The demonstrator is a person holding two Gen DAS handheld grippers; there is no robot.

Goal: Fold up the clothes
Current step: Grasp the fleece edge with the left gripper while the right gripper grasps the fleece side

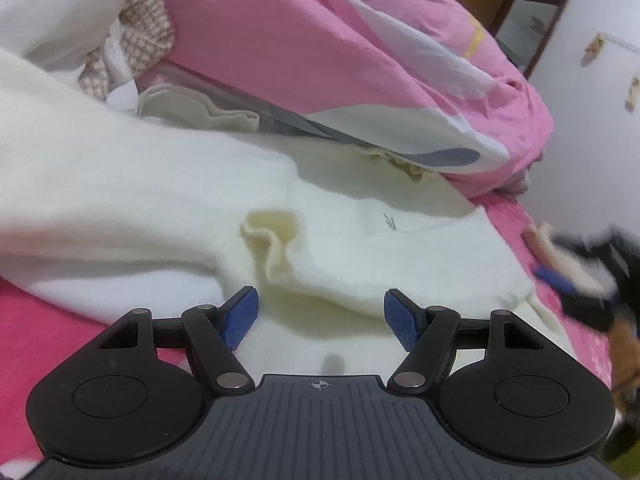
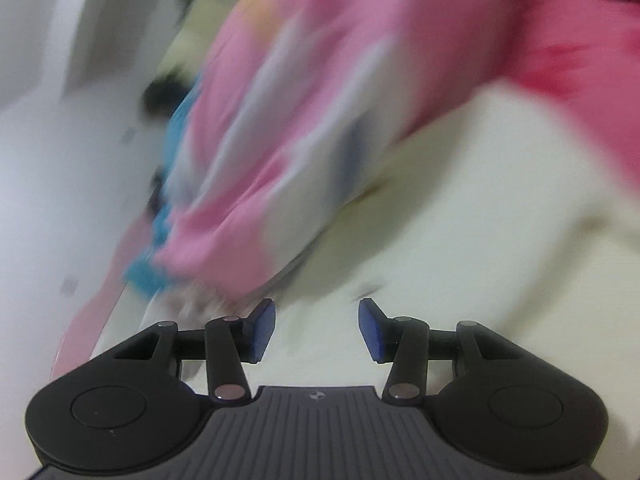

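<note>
A fluffy cream-white garment (image 1: 160, 184) lies spread on the pink bed, with a curled cream cuff (image 1: 274, 240) standing up near its middle. My left gripper (image 1: 321, 314) hovers just above the garment's near edge, open, with nothing between its blue pads. In the left wrist view my right gripper (image 1: 576, 280) shows as a dark blur at the garment's right corner. The right wrist view is smeared by motion: my right gripper (image 2: 317, 328) is open over the cream garment (image 2: 460, 220), its blue pads empty.
A bunched pink and white quilt (image 1: 340, 52) lies behind the garment, also seen as a blurred quilt (image 2: 288, 112). A checked cloth (image 1: 140, 32) and folded cream items (image 1: 192, 108) sit at the back left. Pink sheet (image 1: 48, 320) shows at the near left. A wooden frame (image 1: 520, 12) stands by the wall.
</note>
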